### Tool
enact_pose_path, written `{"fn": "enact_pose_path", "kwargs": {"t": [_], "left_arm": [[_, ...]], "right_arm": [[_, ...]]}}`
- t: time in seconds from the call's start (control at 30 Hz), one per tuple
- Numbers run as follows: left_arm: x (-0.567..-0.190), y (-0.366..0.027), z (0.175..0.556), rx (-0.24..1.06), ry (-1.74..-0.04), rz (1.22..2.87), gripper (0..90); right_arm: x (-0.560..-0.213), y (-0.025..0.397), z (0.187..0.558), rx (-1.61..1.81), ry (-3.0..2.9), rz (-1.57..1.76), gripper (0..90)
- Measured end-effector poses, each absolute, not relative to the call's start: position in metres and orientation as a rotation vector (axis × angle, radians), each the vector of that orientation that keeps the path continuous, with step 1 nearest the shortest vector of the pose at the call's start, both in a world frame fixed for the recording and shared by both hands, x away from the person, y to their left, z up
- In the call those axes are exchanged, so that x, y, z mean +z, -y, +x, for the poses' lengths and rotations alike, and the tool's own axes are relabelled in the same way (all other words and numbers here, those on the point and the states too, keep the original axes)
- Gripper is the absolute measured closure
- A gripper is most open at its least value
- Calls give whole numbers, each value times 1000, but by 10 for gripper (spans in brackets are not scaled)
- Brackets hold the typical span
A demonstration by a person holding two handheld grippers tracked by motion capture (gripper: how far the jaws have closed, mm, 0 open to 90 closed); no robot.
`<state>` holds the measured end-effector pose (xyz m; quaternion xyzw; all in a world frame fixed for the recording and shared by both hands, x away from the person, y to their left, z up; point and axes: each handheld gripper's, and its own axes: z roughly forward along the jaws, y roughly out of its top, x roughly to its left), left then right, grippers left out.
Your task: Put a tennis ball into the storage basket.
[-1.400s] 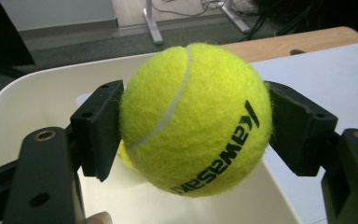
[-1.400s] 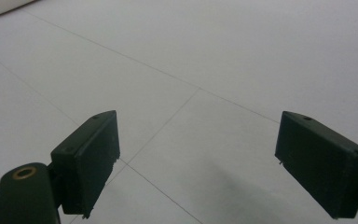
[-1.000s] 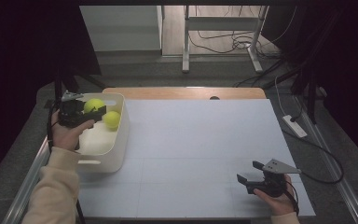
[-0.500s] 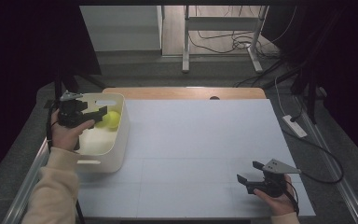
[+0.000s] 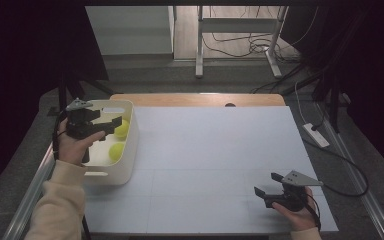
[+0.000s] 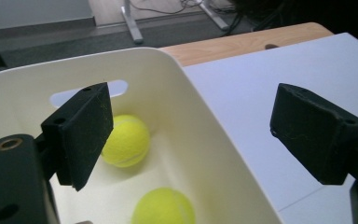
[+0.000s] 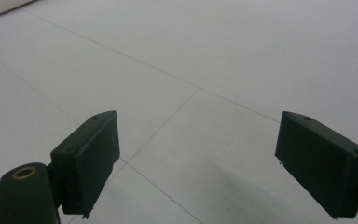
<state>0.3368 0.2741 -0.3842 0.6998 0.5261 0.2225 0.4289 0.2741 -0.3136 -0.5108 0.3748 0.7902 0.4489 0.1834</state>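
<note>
Two yellow tennis balls lie inside a cream plastic bin (image 5: pixel 130 150) at the table's left edge, one at the far side (image 5: pixel 122 129) and one nearer (image 5: pixel 115 151). My left gripper (image 5: pixel 109 126) hovers over the bin, open and empty. In the left gripper view its jaws (image 6: pixel 193 116) stand wide apart above the bin wall (image 6: pixel 205 140), with the far ball (image 6: pixel 126 140) and the near ball (image 6: pixel 164 207) below. My right gripper (image 5: pixel 266 183) rests low near the table's front right, open with nothing in it. Its jaws (image 7: pixel 196 140) frame bare white tabletop.
The white table top (image 5: pixel 210 150) spreads between the bin and the right gripper, with a wooden strip (image 5: pixel 195 99) along the far edge. A power strip (image 5: pixel 316 135) and cables lie off the right side. The bin's corner (image 7: pixel 0 7) shows far off in the right gripper view.
A second ago a ball sat between the left gripper's jaws above the bin. It now lies on the bin floor, and the jaws are empty. The right gripper has not moved.
</note>
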Motion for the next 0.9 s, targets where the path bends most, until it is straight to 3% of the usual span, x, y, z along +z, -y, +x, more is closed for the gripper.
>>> {"fn": "enact_pose_path", "kwargs": {"t": [0.9], "left_arm": [[-391,-237,318,454,-1145,1808,144]], "right_arm": [[-511,313,274,1267,-2229,1054,135]]}}
